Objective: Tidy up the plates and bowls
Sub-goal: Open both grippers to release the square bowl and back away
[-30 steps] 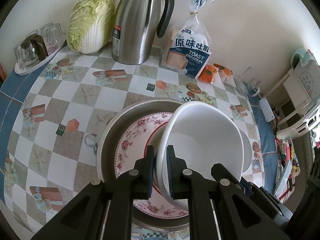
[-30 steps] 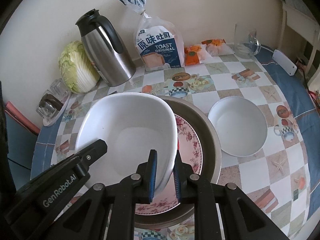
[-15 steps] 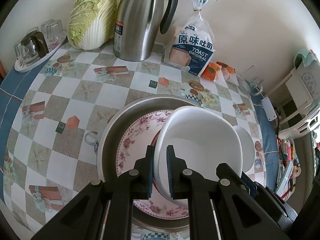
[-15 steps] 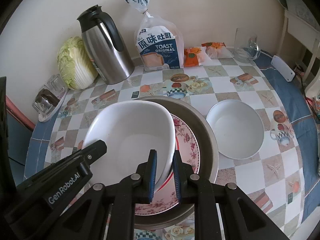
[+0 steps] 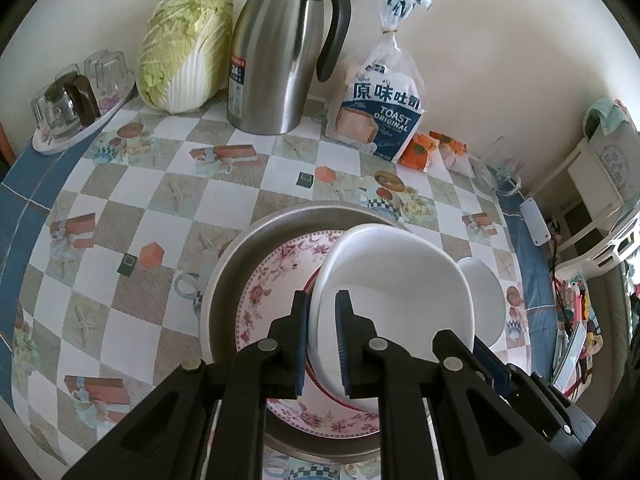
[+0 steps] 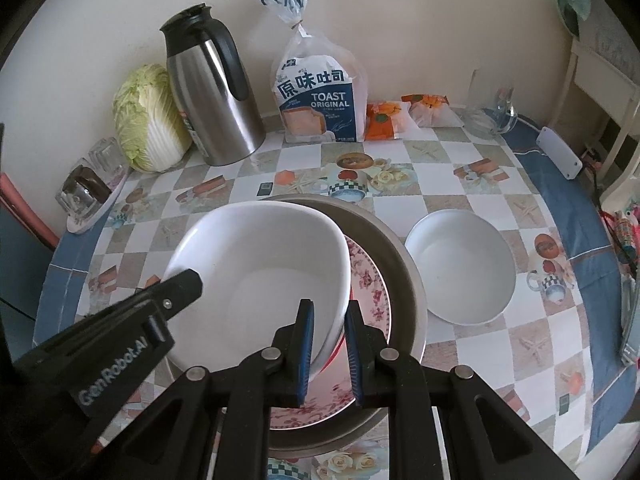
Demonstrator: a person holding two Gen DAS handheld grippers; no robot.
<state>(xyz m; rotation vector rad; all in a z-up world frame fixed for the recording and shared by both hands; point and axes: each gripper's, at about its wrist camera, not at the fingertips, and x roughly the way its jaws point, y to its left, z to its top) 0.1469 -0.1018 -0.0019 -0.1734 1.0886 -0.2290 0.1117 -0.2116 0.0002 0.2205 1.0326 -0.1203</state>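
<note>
The white bowl (image 6: pixel 260 276) sits tilted over the floral plate (image 5: pixel 276 280), which lies in the metal pan (image 6: pixel 400 272) on the bench (image 5: pixel 132 184). The left tool (image 5: pixel 322 344) pinches the bowl's near rim, its jaws just easing apart; the right tool (image 6: pixel 329 354) is clenched on the opposite rim. A second white bowl (image 6: pixel 460 268) rests just beside the pan. The bench wears a checkered cloth with a blue border. Along the pale wall stand a cabbage (image 5: pixel 184 48), steel flask (image 5: pixel 276 52), toast bag (image 6: pixel 318 100), orange packets (image 6: pixel 384 120), a glass jug (image 6: pixel 488 108) and upturned glasses on a tray (image 5: pixel 72 100).
</note>
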